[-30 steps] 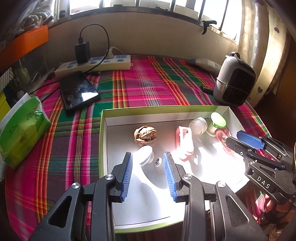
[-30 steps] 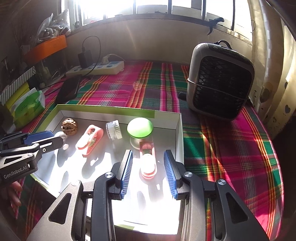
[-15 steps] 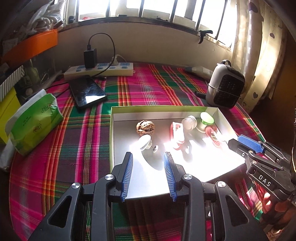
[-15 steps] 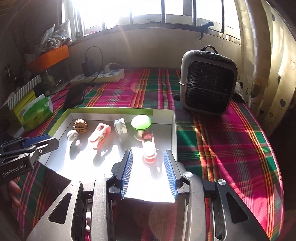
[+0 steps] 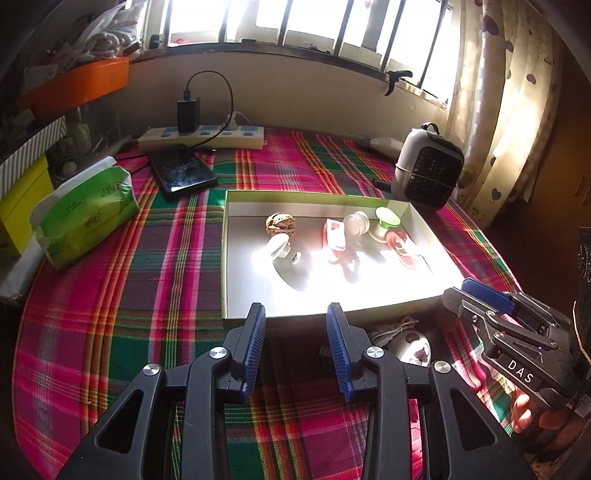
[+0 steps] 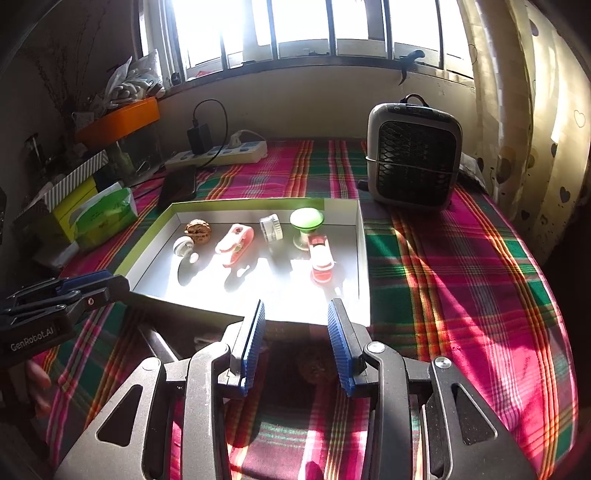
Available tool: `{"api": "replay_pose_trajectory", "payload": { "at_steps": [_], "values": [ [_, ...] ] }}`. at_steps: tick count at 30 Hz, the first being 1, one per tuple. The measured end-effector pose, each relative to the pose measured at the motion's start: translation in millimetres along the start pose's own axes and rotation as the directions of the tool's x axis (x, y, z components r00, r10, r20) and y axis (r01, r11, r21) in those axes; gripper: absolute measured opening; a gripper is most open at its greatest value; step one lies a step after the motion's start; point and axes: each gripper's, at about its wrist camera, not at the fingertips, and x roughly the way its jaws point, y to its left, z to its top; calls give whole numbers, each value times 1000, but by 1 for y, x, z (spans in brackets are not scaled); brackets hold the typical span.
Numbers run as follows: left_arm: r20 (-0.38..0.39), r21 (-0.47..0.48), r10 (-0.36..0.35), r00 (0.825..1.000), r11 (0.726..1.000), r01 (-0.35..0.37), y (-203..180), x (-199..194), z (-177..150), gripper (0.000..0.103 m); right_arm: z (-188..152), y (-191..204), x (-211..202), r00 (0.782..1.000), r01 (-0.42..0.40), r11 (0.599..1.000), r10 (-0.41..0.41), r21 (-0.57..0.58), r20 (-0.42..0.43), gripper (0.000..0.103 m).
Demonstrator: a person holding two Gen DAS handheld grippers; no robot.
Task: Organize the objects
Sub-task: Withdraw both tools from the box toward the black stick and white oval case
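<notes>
Both the left gripper [image 5: 297, 345] and right gripper [image 6: 297, 341] hang spread wide, empty, just short of the tray [image 6: 362, 240]. Ahead inside, left to right: knob [image 6: 183, 245], walnut [image 6: 198, 230], pink clip [image 6: 236, 245] lying diagonal, white cap [image 6: 270, 229], green mushroom [image 6: 306, 219], red clip [image 6: 320, 260] pointing away. Only the left view shows a pouch [image 5: 413, 341] under the tray's near edge.

Domestic room, a home. A plaid cloth [image 5: 177, 258] covers the table beneath a barred window [image 6: 314, 26]. A heart-print curtain [image 5: 517, 92], power strip [image 5: 207, 136], phone [image 5: 183, 171] and tissue pack [image 5: 86, 214] are present.
</notes>
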Motion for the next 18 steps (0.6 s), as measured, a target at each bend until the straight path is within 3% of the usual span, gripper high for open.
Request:
{"api": "replay_pose_trajectory", "payload": {
  "at_steps": [18],
  "values": [
    [-57,-35,-10,998,999,8,10,-2,-33,32,-21,44,12,997,-44,986,33,-162,-66,37]
  ]
}}
